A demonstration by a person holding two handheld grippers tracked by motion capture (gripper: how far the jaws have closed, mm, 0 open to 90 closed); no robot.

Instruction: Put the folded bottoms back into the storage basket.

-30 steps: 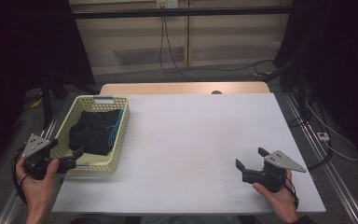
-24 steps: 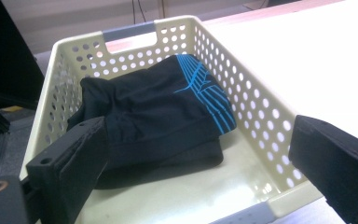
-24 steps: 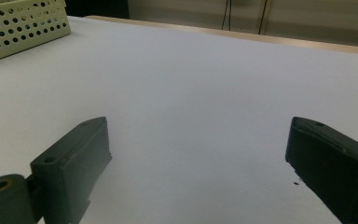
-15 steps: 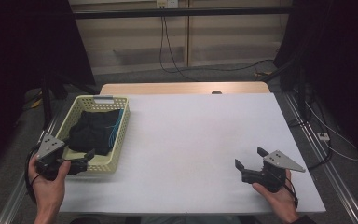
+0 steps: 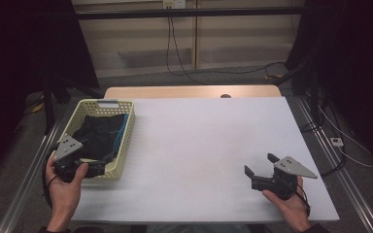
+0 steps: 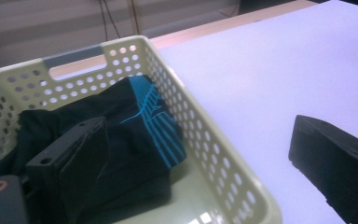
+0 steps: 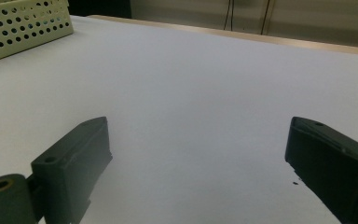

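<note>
The left tool (image 5: pixel 93 169) is held wide open at the near rim of the basket (image 5: pixel 125 141), at 9 o'clock on the counter (image 5: pixel 199 145). Inside lies the dark garment (image 6: pixel 121 140), ungripped. Reach step is judged; lowering and closing are required next. The right tool (image 5: pixel 260 171), wide and empty, rests at 4 o'clock.

No readable text, label or number shows anywhere.
</note>
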